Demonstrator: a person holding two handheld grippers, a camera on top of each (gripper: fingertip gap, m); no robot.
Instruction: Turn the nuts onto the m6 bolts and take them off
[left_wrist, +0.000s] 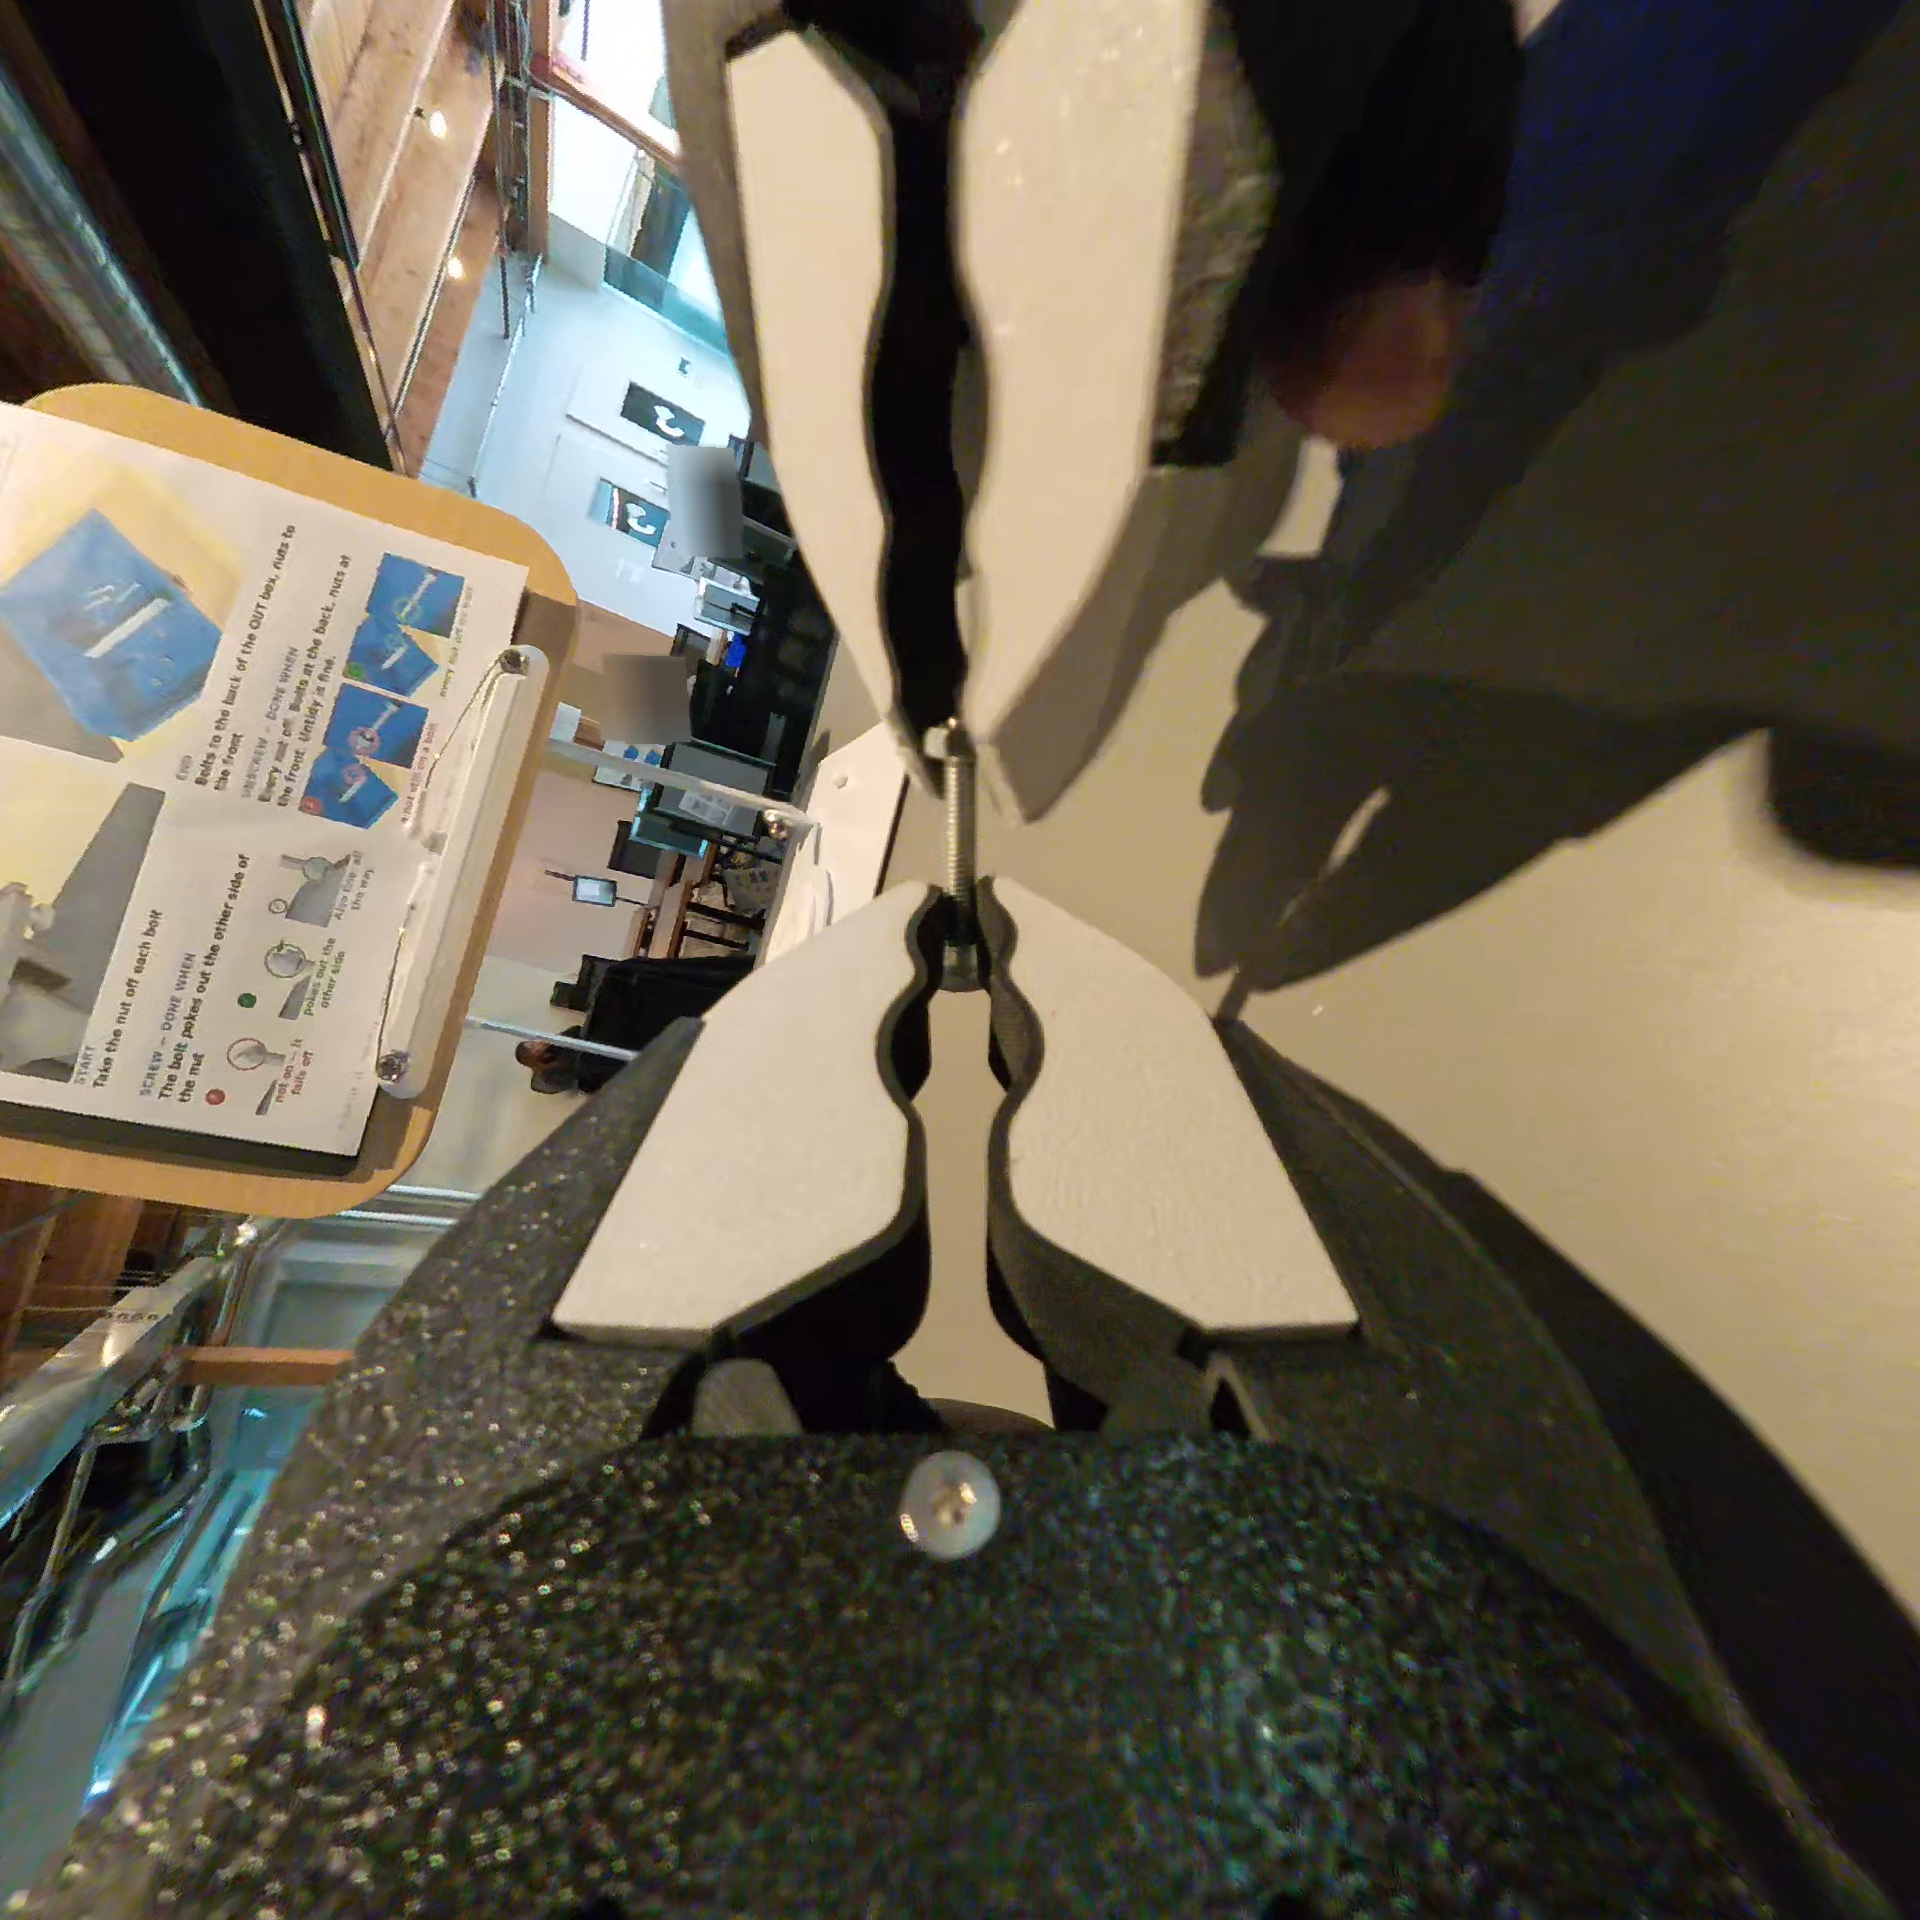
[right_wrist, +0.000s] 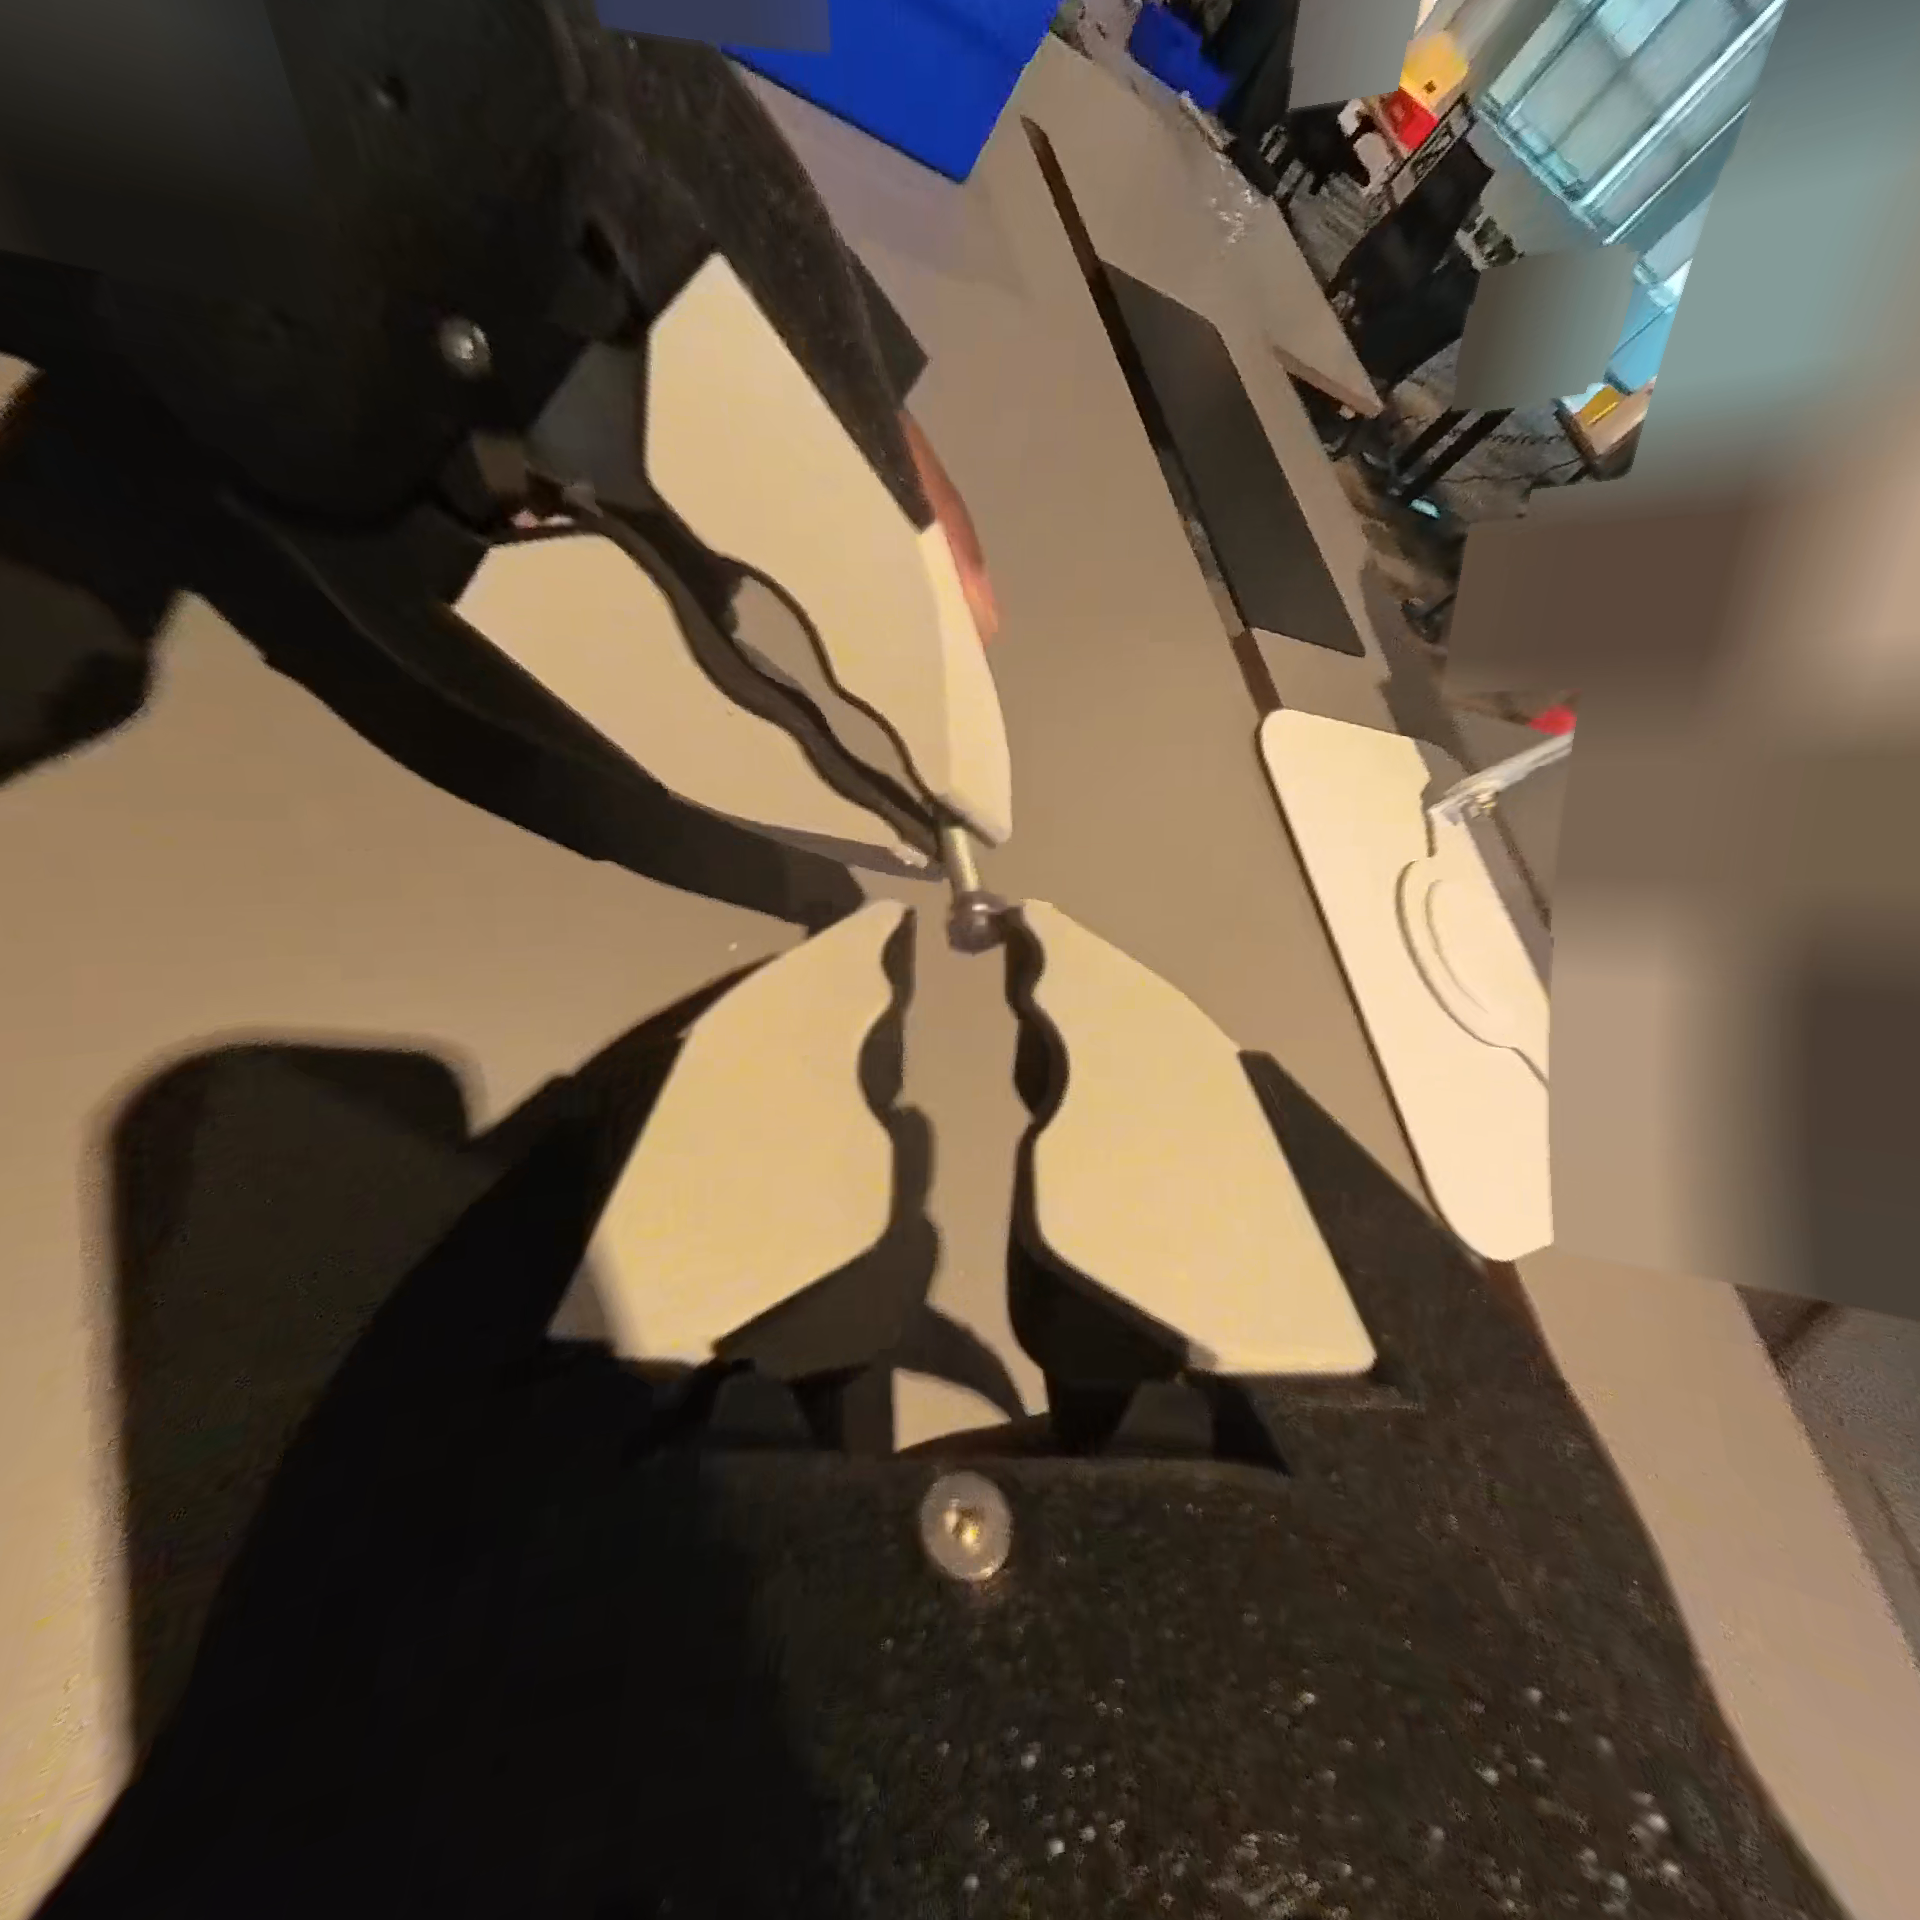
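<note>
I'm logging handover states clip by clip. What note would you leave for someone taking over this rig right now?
Left tongs: shut on the head end of a bolt.
Right tongs: shut on the nut, facing the left tongs tip to tip.
The nut sits at the far end of the thread, with most of the thread bare between the two tongs.
Done: bolt and nut are picked up and mated.
Left: these views don't show whether the nut is going on or coming off. Check that, then finish the turn.

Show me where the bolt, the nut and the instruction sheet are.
bolt (left_wrist: 958, 831), left wrist view, threaded shank.
nut (right_wrist: 972, 923), right wrist view, outer face.
instruction sheet (left_wrist: 208, 790), left wrist view, page middle.
</note>
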